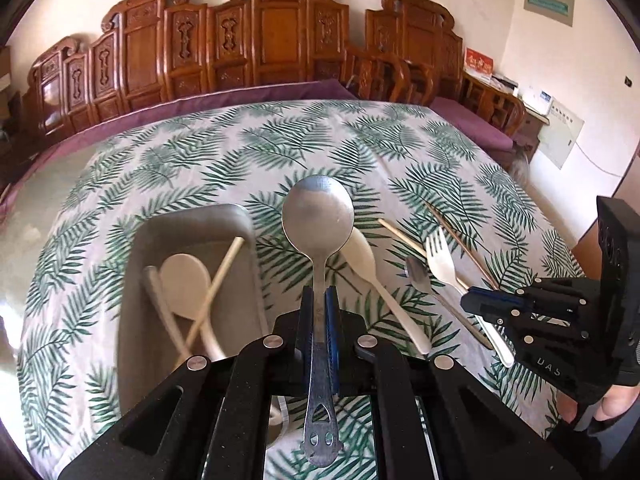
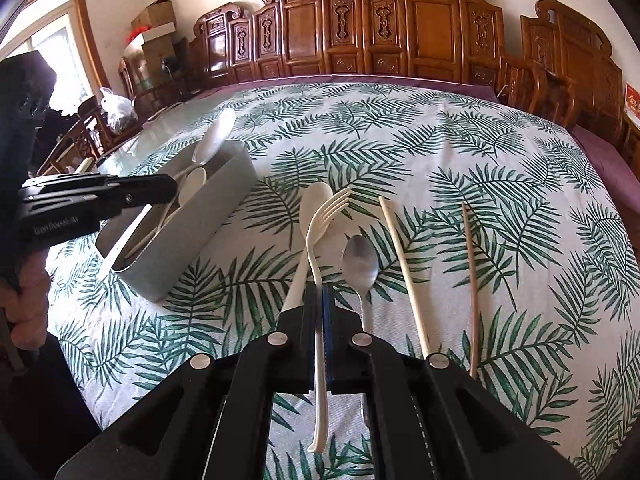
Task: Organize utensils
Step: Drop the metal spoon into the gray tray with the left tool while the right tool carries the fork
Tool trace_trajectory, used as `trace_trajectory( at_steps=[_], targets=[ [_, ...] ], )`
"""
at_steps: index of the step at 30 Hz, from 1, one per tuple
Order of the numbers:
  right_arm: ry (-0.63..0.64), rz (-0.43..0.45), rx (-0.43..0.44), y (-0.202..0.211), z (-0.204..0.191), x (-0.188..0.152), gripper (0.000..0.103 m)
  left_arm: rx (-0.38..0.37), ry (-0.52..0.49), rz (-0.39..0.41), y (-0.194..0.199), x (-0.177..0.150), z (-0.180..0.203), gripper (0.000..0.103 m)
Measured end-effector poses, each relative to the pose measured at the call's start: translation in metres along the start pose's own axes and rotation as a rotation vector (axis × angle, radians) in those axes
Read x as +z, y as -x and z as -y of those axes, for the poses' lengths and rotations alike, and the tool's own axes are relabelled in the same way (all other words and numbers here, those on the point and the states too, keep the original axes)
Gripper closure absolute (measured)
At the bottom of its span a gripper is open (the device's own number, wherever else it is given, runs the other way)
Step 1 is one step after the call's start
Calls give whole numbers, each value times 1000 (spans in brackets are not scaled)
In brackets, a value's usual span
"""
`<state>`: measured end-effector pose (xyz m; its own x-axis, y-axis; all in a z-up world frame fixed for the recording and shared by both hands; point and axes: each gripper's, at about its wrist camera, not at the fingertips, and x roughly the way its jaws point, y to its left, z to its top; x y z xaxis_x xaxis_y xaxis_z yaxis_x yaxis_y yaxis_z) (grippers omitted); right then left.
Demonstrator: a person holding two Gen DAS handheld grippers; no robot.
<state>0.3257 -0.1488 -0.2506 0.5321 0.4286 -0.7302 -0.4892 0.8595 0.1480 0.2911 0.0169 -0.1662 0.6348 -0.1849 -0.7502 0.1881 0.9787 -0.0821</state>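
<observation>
My left gripper [image 1: 319, 300] is shut on the handle of a large metal spoon [image 1: 318, 212], held above the leaf-print tablecloth just right of a grey bin [image 1: 188, 220]. A cream spoon [image 1: 186, 280] and a chopstick [image 1: 216, 284] lie in the bin. My right gripper [image 2: 320, 300] is shut on the handle of a white fork [image 2: 326, 216], whose tines lie over a white spoon [image 2: 316, 196]. A small metal spoon [image 2: 360, 260], a cream chopstick [image 2: 404, 276] and a brown chopstick [image 2: 472, 280] lie on the cloth to its right. In the right wrist view the left gripper [image 2: 174, 190] and its spoon [image 2: 218, 130] hang over the bin [image 2: 224, 200].
A carved wooden bench [image 1: 260, 48] with a purple cushion [image 1: 240, 98] runs along the table's far side. Bare glass tabletop [image 2: 160, 128] shows past the cloth at the left. A hand [image 2: 30, 304] grips the left tool's handle. Boxes and a bag stand by the window.
</observation>
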Motion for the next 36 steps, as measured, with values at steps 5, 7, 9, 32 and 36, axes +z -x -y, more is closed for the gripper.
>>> trace_trajectory(
  at_steps=[5, 7, 9, 32, 36],
  targets=[
    [9, 5, 9, 2, -6, 0, 99, 25, 26, 14, 8, 2, -19, 98],
    [11, 10, 16, 4, -8, 1, 99, 40, 39, 15, 9, 2, -27, 98],
    [14, 15, 22, 5, -10, 1, 99, 50, 49, 12, 8, 2, -33, 98],
    [105, 36, 81, 0, -67, 22, 99, 175, 122, -136, -40, -14, -87, 97],
    [108, 45, 90, -4, -73, 34, 99, 177, 131, -146, -44, -13, -90, 97]
  ],
)
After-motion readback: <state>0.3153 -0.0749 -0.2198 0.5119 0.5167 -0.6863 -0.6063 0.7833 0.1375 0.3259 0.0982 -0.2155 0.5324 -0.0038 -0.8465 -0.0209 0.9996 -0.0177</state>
